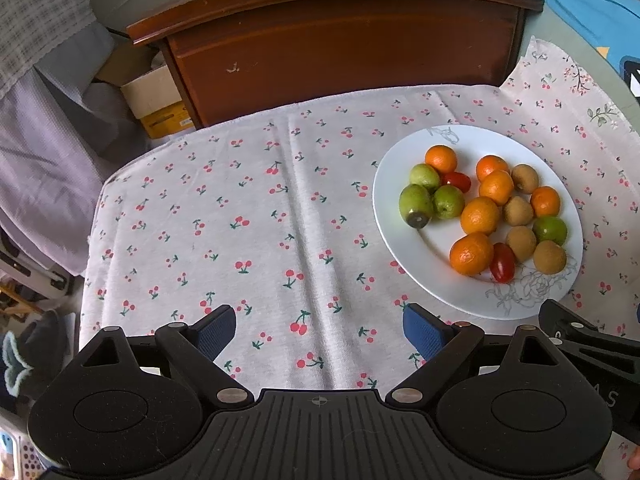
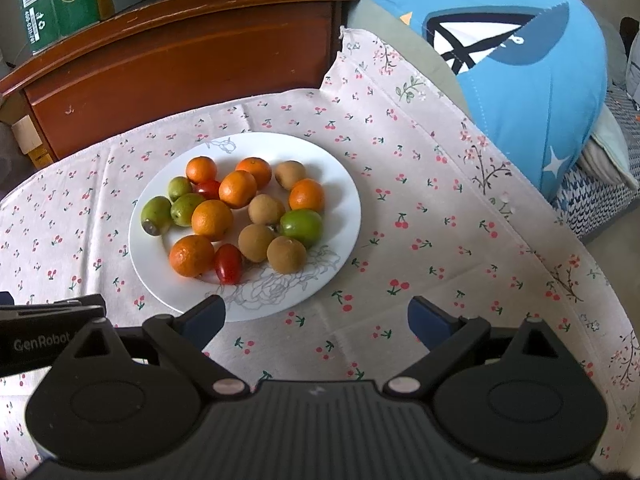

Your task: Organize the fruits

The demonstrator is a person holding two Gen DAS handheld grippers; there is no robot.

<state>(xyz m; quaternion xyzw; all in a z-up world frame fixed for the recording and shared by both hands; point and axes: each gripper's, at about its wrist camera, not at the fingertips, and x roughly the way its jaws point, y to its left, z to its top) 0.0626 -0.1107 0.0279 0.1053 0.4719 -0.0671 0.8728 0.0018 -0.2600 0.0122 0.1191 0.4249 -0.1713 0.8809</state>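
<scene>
A white plate with a grey flower print holds mixed fruit: several oranges, several brown kiwis, several green fruits and two red cherry tomatoes. My left gripper is open and empty, over the cloth left of the plate. My right gripper is open and empty, just in front of the plate's near rim. Each gripper shows at the edge of the other's view.
A cherry-print cloth covers the table. A dark wooden cabinet stands behind it with a green box on top. A blue cushion lies at the right. Cardboard boxes sit left of the cabinet.
</scene>
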